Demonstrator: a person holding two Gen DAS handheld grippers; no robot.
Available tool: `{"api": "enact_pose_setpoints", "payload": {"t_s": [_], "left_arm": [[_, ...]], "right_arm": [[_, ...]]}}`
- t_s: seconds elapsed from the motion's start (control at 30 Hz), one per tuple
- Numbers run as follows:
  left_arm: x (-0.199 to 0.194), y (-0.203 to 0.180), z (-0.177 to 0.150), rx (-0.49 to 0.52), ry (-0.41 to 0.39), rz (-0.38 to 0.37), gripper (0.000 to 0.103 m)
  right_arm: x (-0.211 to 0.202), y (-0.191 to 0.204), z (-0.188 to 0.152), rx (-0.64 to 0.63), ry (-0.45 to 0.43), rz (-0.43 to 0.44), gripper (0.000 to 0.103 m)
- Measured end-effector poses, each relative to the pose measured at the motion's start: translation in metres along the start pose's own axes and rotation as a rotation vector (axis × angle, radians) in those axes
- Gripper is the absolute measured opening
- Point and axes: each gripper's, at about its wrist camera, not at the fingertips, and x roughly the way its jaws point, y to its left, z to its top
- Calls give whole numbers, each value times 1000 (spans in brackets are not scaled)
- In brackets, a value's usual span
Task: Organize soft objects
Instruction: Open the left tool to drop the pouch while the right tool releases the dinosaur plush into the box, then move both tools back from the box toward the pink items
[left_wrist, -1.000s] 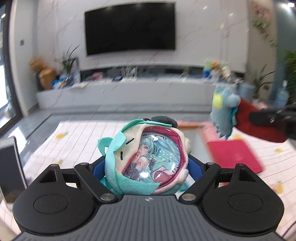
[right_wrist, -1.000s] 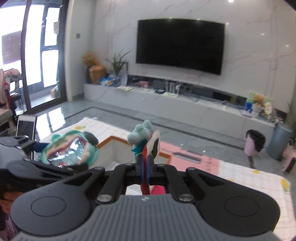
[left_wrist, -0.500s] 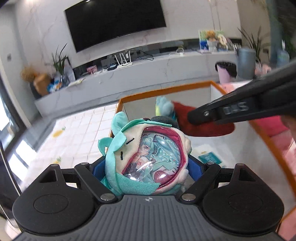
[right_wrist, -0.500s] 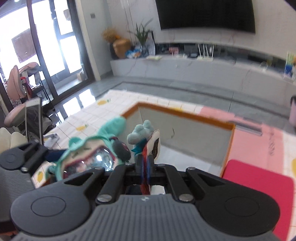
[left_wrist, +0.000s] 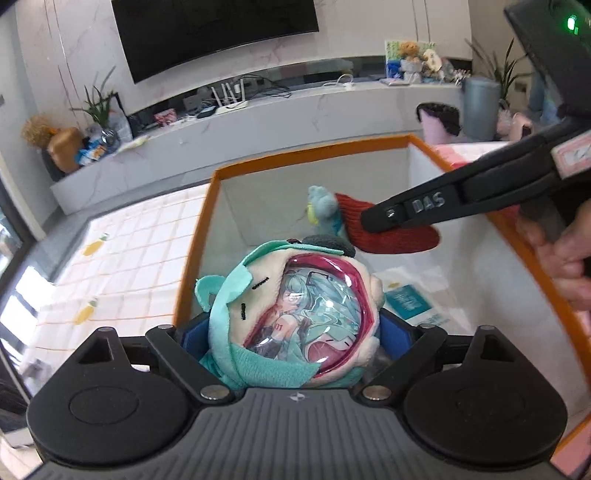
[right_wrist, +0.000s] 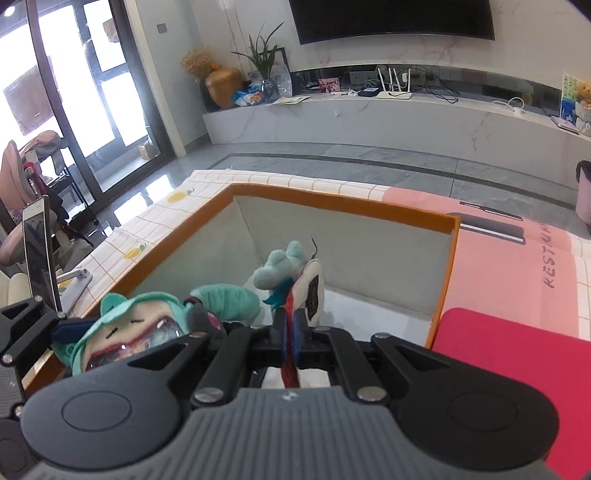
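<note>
My left gripper is shut on a round teal plush with an anime picture window, held over the near edge of an orange-rimmed box. My right gripper is shut on the red cloth part of a small teal plush toy and holds it inside the same box. In the left wrist view the small teal toy and its red cloth hang below the right gripper's black fingers. The round plush also shows at the lower left of the right wrist view.
The box holds a white sheet with a teal card on its floor. A red pad lies right of the box on a pink mat. A phone on a stand is at the left. The checked cloth covers the table.
Both grippers have moved from above the table to over and into the box, still holding their toys. The small teal toy has gone lower inside the box.
</note>
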Motion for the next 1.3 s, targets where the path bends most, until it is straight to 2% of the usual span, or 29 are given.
{"api": "enact_pose_setpoints", "payload": {"t_s": [0.07, 0.2, 0.27, 0.33, 0.43, 0.5, 0.6, 0.7, 0.83, 0.87, 0.93, 1.0, 1.03, 1.13, 1.2, 1.3], "left_arm": [[-3, 4, 2, -62, -18, -44, 103], [3, 25, 11, -301, 15, -205, 103], [8, 33, 13, -375, 28, -239, 103], [14, 33, 12, -408, 52, -233, 103], [23, 29, 14, -392, 122, -209, 103], [22, 28, 13, -382, 111, -193, 103], [7, 30, 9, -380, 30, -159, 103], [-12, 29, 4, -332, -41, -129, 103], [-38, 34, 1, -317, -152, -142, 103], [-43, 36, 1, -319, -179, -128, 103], [-49, 38, 1, -315, -223, -107, 103], [-50, 40, 1, -308, -232, -117, 103], [-49, 41, 2, -308, -228, -132, 103], [-45, 44, 2, -336, -209, -158, 103], [-43, 45, 1, -346, -198, -163, 103], [-41, 44, 1, -340, -190, -156, 103]], "right_arm": [[-1, 0, 0, 3, -5, -3, 0], [-1, 0, 0, 21, -20, -4, 0], [-1, 1, 0, 17, -20, -13, 0], [-2, 2, 0, 13, -20, -16, 0], [-2, 2, -1, 12, -19, -19, 0], [-3, 2, 0, 15, -28, -34, 0], [-5, 1, 0, 21, -36, -39, 0], [-6, 1, 0, 20, -36, -38, 0], [-6, 0, 1, 30, -41, -31, 0], [-7, -1, 0, 36, -46, -8, 1], [-10, -5, -1, 44, -68, 109, 1], [-10, -9, -1, 68, -80, 189, 1], [-8, -11, -1, 82, -71, 187, 1], [0, -16, 0, 124, -22, 107, 1], [-2, -14, 0, 105, -35, 89, 5], [-3, -3, -1, 49, -28, 2, 10]]}}
